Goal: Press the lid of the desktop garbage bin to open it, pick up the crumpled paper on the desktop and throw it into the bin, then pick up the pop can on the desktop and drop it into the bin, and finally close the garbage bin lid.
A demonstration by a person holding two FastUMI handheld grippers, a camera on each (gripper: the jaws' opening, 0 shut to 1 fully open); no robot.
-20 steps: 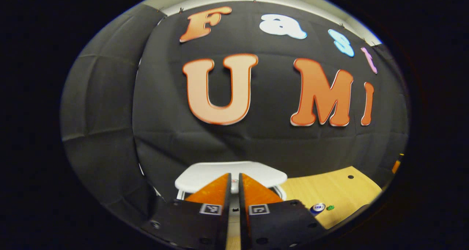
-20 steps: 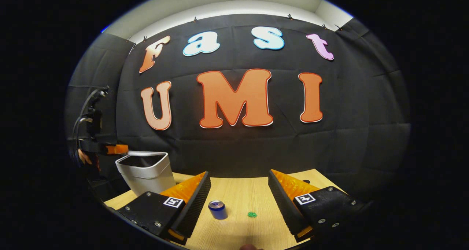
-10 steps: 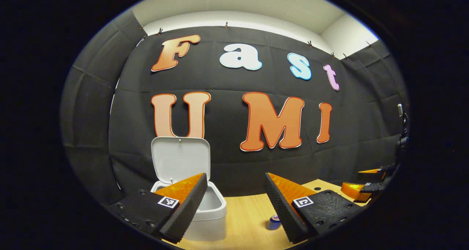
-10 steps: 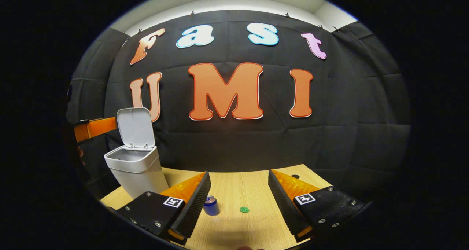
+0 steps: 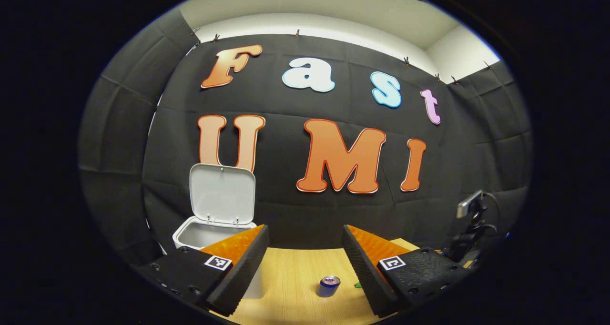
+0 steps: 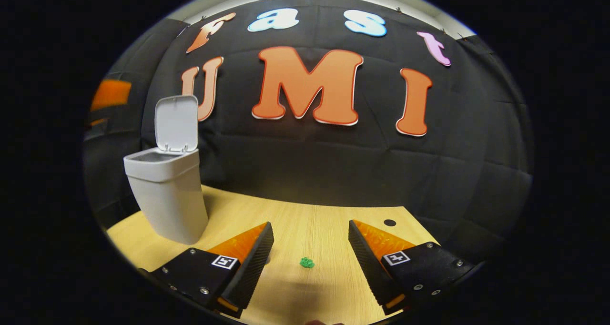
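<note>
Left gripper view: the left gripper (image 5: 305,258), jaws wide apart and empty, hides the lower front of the white bin (image 5: 198,233) whose lid (image 5: 222,193) stands upright, while the pop can (image 5: 329,286) stands between its fingers and the green crumpled paper (image 5: 357,284) is mostly cut off by one finger. Right gripper view: the right gripper (image 6: 310,256), jaws wide apart and empty, frames the paper on the pale wooden desktop (image 6: 329,220), which has a small dark hole (image 6: 390,222) and is backed by black cloth.
</note>
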